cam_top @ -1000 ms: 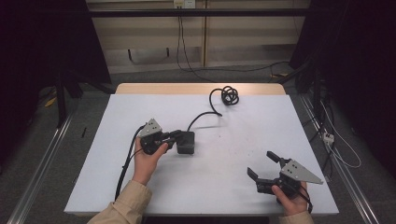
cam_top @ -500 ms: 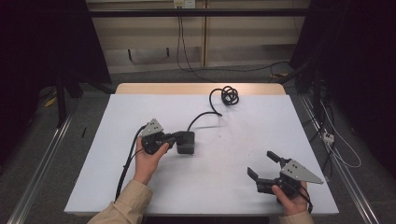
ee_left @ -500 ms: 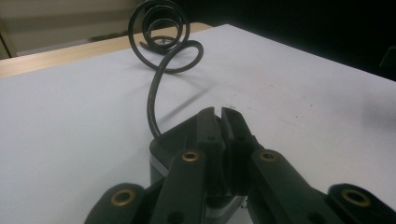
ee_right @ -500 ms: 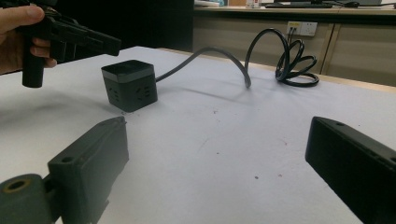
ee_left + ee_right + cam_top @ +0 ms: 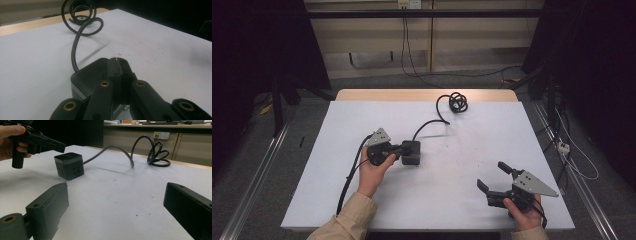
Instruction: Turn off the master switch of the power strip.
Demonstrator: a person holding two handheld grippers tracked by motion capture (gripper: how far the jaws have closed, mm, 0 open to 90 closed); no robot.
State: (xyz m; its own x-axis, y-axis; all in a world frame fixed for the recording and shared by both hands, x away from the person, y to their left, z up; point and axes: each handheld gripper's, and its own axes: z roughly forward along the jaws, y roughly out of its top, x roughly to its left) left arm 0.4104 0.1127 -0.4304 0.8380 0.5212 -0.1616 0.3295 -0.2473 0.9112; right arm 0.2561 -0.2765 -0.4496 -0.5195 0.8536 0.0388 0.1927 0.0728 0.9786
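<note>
A small black plastic cube-shaped power block [image 5: 411, 152] sits left of the middle of the white surface [image 5: 462, 165]. Its thick black cable [image 5: 428, 125] arches toward the far edge and ends in a loose coil [image 5: 457, 101] there. The left gripper [image 5: 398, 149] hovers over the cube's top, its fingers [image 5: 117, 65] just drawn together, pressed pad to pad with nothing between them. The right gripper [image 5: 495, 177] rests near the front right corner, fingers [image 5: 47, 202] spread wide, empty. Bare surface lies between it and the cube.

Matt black plastic cube [image 5: 69, 166], smooth white table [image 5: 462, 165].
</note>
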